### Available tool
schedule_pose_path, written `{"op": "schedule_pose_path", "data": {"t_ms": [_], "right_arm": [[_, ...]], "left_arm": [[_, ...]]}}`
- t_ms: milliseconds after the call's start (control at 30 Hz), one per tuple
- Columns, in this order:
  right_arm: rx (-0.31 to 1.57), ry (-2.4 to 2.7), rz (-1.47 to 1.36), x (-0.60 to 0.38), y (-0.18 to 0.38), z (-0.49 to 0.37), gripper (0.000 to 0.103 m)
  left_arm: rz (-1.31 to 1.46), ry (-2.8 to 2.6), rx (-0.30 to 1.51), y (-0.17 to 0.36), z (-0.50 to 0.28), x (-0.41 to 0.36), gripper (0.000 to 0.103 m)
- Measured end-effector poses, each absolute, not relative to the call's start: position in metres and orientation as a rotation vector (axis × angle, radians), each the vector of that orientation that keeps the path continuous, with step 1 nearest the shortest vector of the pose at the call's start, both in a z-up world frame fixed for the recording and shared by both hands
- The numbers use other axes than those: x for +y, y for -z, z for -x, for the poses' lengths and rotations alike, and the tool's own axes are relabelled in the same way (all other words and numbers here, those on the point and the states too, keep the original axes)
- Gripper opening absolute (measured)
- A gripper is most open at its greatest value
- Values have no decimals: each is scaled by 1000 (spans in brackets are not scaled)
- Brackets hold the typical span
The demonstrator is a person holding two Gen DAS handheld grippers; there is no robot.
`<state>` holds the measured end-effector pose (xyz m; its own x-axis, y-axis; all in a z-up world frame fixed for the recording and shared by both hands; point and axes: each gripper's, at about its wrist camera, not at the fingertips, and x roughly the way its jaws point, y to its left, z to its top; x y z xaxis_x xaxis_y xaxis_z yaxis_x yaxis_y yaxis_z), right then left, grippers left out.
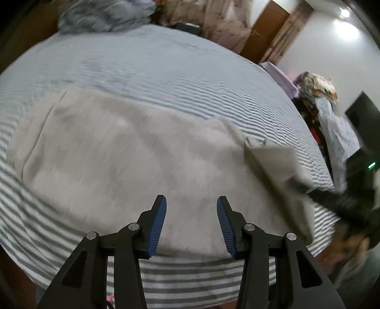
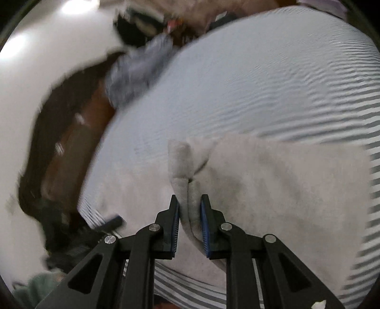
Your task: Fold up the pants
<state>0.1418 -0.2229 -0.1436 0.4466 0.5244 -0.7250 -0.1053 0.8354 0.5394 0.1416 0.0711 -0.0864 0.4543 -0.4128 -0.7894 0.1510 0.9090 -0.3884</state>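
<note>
Light grey pants [image 1: 133, 147] lie spread on a striped bed sheet [image 1: 166, 66]. My left gripper [image 1: 192, 204] is open and empty, just above the near part of the pants. In the right wrist view my right gripper [image 2: 189, 202] is shut on a bunched edge of the pants [image 2: 273, 180] and holds it lifted off the sheet [image 2: 249, 78]. In the left wrist view that lifted edge [image 1: 273, 154] rises toward the right gripper [image 1: 337, 202], which is blurred at the right.
A grey blanket [image 1: 104, 16] is heaped at the bed's far end. Clothes piles and dark furniture [image 1: 332, 123] stand past the bed's right side. A wooden door [image 1: 266, 31] is at the back. Both views are motion-blurred.
</note>
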Motion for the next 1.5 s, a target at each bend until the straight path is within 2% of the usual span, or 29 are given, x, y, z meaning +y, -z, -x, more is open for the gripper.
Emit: {"op": "schedule_pose_path", "data": {"t_ms": [67,100,167,200,300,400,667,1033,1233,1300,1333,1367,1400,1500], "right_arm": [[1099,-396,-400,-201,165,-144,18],[1130,-383,-364,-193,176,-143,21],[1098,-374,-341,-188,178,-134,25],[1091,-384,-344,-188,175,-132,35],[1063,-387,-403,-192,161,-120,50],[1031,-400,-481,-204,152,-92,52],[1062,-362,-784,-237,202,-63,51],[940,-123,-1012,-342,208,-40,49],[940,-83,-1147,-362,225,-32,36],[942,-82,-1163,-362,226,-36,34],[946,-79,-1176,-365,228,-36,33],[952,-73,-1177,-366,229,-36,29],[961,-69,-1172,-368,231,-35,24],[983,-68,-1138,-364,228,-40,20]], "left_arm": [[315,355,1062,93,-141,78,46],[325,359,1066,95,-140,79,46],[333,380,1074,96,-139,77,46],[338,401,1078,97,-139,74,46],[381,460,1088,95,-140,66,47],[444,525,1092,93,-135,58,52],[466,608,1196,112,-133,8,54],[616,590,1305,150,-157,-43,54],[712,527,1286,156,-175,-48,54],[700,515,1265,154,-179,-50,47],[668,506,1254,152,-179,-52,31],[631,495,1253,152,-181,-56,21],[613,489,1255,151,-182,-59,20],[617,493,1235,144,-179,-59,19]]}}
